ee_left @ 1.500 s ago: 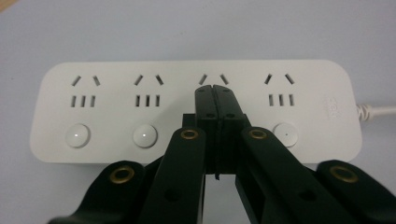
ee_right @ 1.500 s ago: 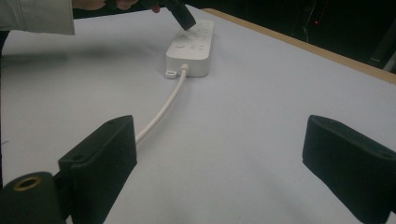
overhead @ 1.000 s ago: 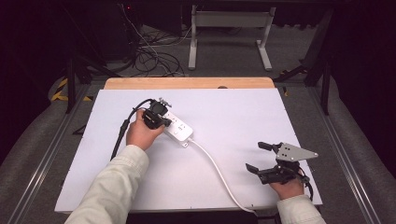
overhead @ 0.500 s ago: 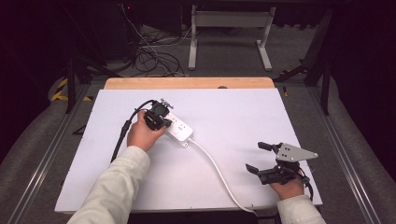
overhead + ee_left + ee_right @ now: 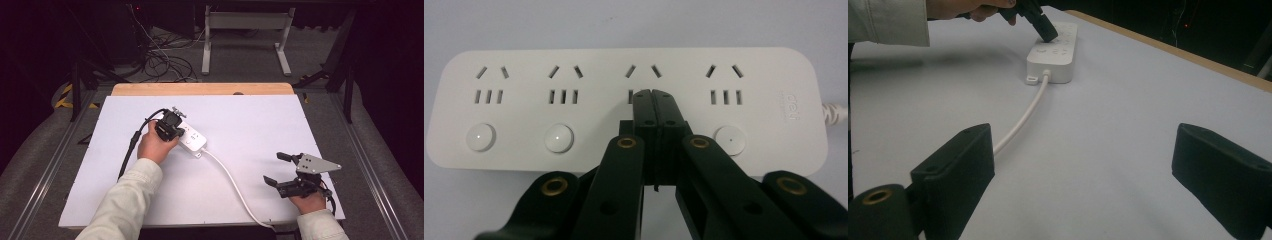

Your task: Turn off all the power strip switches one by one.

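Note:
A white power strip (image 5: pixel 191 138) lies on the white table (image 5: pixel 250 125), its white cable (image 5: pixel 230 177) running to the front edge. In the left gripper view the power strip (image 5: pixel 764 80) has a row of sockets and round buttons. My left gripper (image 5: pixel 655 96) is shut, its tips pressed down on the strip at the third socket group, above the spot of the third button. In the high view the left gripper (image 5: pixel 172 128) sits over the strip's left half. My right gripper (image 5: pixel 276 168) rests open on the table at the front right, nothing between its jaws.
The strip's cable (image 5: pixel 1020 125) runs across the table towards the right gripper's left jaw. A wooden edge (image 5: pixel 200 89) borders the table's far side. Black cables (image 5: pixel 165 55) and a metal stand (image 5: pixel 245 35) are on the floor beyond.

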`<state>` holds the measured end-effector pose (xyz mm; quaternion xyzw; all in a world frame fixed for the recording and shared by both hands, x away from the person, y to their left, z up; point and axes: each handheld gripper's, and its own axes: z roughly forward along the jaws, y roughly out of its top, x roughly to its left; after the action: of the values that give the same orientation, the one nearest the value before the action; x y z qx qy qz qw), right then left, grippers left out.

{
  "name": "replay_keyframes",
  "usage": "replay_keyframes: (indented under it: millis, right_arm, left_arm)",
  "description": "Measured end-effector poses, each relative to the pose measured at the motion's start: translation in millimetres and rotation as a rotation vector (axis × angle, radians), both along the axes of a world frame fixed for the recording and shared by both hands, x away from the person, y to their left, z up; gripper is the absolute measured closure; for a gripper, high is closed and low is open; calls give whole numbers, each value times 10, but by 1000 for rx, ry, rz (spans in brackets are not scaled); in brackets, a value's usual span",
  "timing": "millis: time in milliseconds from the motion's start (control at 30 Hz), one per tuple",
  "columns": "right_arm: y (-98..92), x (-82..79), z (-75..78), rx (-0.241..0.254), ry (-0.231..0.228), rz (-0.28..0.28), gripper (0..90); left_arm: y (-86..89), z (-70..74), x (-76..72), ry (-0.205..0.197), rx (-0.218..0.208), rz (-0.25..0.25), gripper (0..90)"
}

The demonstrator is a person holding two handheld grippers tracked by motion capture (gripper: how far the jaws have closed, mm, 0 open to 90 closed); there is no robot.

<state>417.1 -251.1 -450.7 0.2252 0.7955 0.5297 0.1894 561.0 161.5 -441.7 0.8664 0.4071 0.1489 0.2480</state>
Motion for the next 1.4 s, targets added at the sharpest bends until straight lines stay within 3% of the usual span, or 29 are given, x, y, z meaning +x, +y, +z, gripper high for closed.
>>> replay_keyframes:
  millis: [267, 467, 500, 567, 600, 633, 667, 733, 800, 967, 1200, 1400]
  right_arm:
    - [0, -10, 2, 0, -1, 0, 104]
    - [2, -6, 1, -3, -1, 1, 104]
    - [-1, -7, 2, -2, -2, 0, 104]
    - [-5, -7, 3, -1, -1, -2, 104]
    - [-11, 3, -2, 1, 4, -3, 104]
    - [-9, 11, -8, 3, 6, -5, 104]
    - [-9, 11, -8, 3, 6, -5, 104]
    - [3, 24, -15, -1, 10, -3, 104]
    - [10, 20, -16, -5, 11, -2, 104]
    - [0, 10, -11, -1, 10, -6, 104]
    - [1, 18, -16, 0, 13, -4, 104]
    - [-2, 22, -20, -4, 16, -8, 104]
  left_arm:
    - [71, -24, -2, 17, -51, 21, 900]
    - [51, -21, -14, 4, -42, 21, 900]
    - [25, 46, -36, -37, 3, 44, 900]
    - [35, 85, -52, -59, -18, 27, 900]
    - [96, 186, -79, -83, -119, 25, 900]
    - [96, 186, -79, -83, -119, 25, 900]
    - [130, 224, -78, -86, -155, 22, 900]
    - [163, 246, -62, -82, -143, 31, 900]
    - [246, 216, -13, -76, -105, 52, 900]
    - [370, 189, 49, -75, -105, 89, 900]
    - [431, 85, 154, -65, -45, 136, 900]
    - [422, 46, 181, -57, -69, 125, 900]
